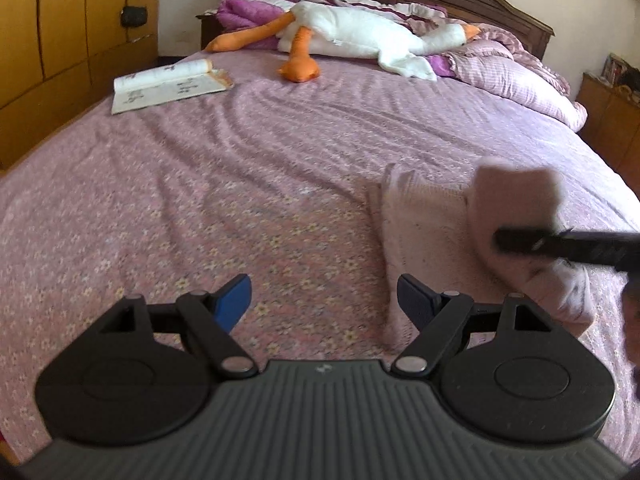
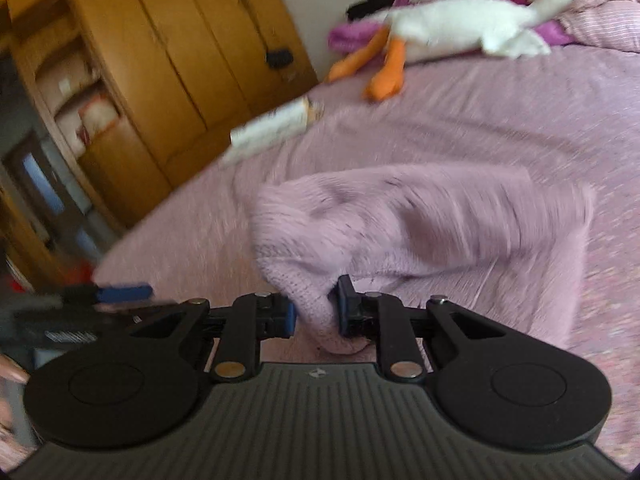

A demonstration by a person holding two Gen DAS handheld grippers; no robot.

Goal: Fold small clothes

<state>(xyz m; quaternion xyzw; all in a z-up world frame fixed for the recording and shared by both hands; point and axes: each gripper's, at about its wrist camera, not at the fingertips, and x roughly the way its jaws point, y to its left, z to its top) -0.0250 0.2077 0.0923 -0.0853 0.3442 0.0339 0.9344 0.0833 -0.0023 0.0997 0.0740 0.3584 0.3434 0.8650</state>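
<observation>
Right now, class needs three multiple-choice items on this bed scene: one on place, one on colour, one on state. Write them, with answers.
1. Where does the open book lie?
A. on the bed
B. in the wardrobe
C. on the goose

2. What colour are the plush goose's feet?
A. blue
B. orange
C. green

3. How do the right tongs stand?
A. wide open, empty
B. shut on the book
C. shut on the pink knit garment

Answers: A, it rests on the bedspread; B, both feet orange; C, knit pinched between the pads.

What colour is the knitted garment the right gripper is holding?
Pale pink knitted garment, clearest in the right wrist view, pinched in the right gripper.
</observation>
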